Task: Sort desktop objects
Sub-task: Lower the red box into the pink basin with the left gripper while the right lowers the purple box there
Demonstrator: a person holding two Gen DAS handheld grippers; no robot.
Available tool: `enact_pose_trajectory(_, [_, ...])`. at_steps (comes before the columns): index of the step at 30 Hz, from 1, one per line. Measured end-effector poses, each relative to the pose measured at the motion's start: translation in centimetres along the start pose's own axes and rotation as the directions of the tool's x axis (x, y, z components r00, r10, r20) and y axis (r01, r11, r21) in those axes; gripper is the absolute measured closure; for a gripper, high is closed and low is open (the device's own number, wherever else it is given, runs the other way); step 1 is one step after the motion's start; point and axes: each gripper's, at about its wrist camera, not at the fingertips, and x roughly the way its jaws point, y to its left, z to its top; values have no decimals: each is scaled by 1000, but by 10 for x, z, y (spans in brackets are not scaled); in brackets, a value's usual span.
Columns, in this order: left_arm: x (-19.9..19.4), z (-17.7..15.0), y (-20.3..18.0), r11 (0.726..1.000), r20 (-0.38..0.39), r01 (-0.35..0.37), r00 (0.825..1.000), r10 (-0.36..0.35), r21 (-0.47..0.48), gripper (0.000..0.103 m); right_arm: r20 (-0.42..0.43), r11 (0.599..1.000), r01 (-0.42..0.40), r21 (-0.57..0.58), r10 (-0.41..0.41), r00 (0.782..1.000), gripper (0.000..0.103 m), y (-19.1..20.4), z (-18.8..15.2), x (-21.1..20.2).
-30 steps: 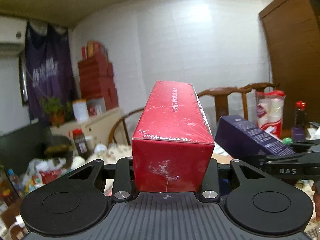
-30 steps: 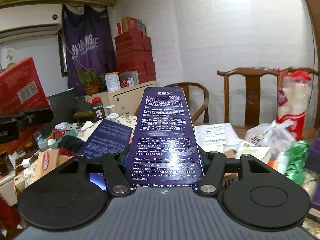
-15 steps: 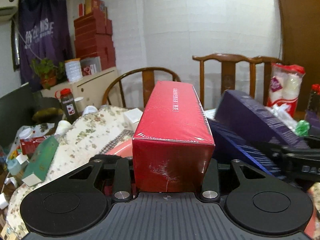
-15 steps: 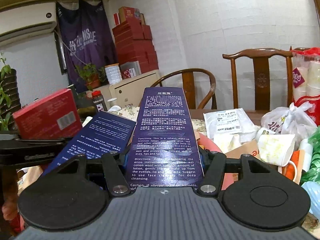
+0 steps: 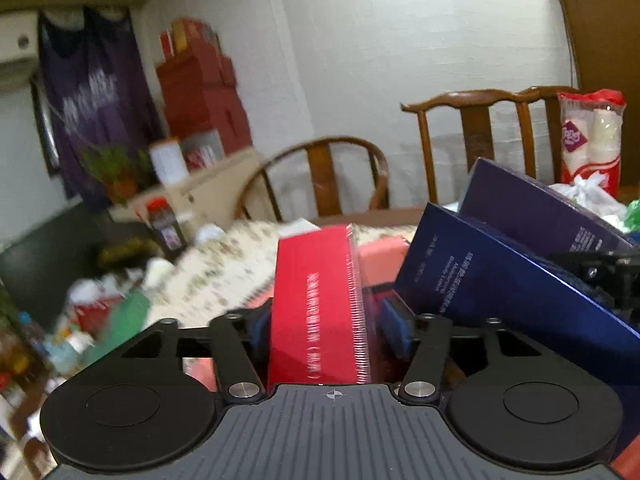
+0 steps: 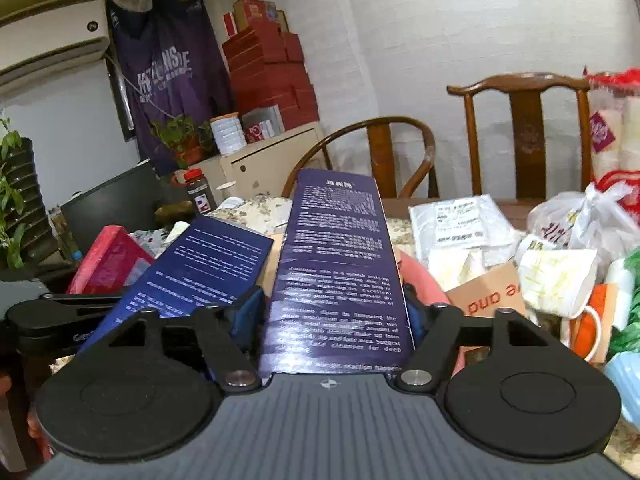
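Since half a second ago the red box [image 5: 320,304] has tipped forward and sunk between the left hand-held gripper [image 5: 328,328] fingers, which now stand apart from it; it seems released onto the pink tray [image 5: 380,256]. The right hand-held gripper [image 6: 336,312] stays clamped on the purple box [image 6: 340,264], beside the blue box [image 6: 200,268]. Judged step: setting boxes down together on the desk. Next, lower and let go the purple box.

red box [image 5: 316,304] (shrink-wrapped), between open left tool [image 5: 326,322]
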Motion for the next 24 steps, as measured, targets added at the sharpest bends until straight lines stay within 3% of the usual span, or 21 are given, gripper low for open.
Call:
enact_pose_trajectory(4, [-17, -4, 5, 1000, 29, 12, 1000, -12, -27, 12, 12, 1000, 15, -3, -15, 1000, 20, 0, -1, -7])
enact_pose_trajectory(7, [-30, -11, 9, 999, 51, 21, 999, -18, -46, 11, 35, 1000, 1, 26, -2, 999, 15, -4, 0, -17])
enact_pose_trajectory(24, [-74, -31, 25, 987, 92, 14, 996, 1, -159, 8, 139, 997, 22, 80, -32, 990, 11, -16, -3, -63])
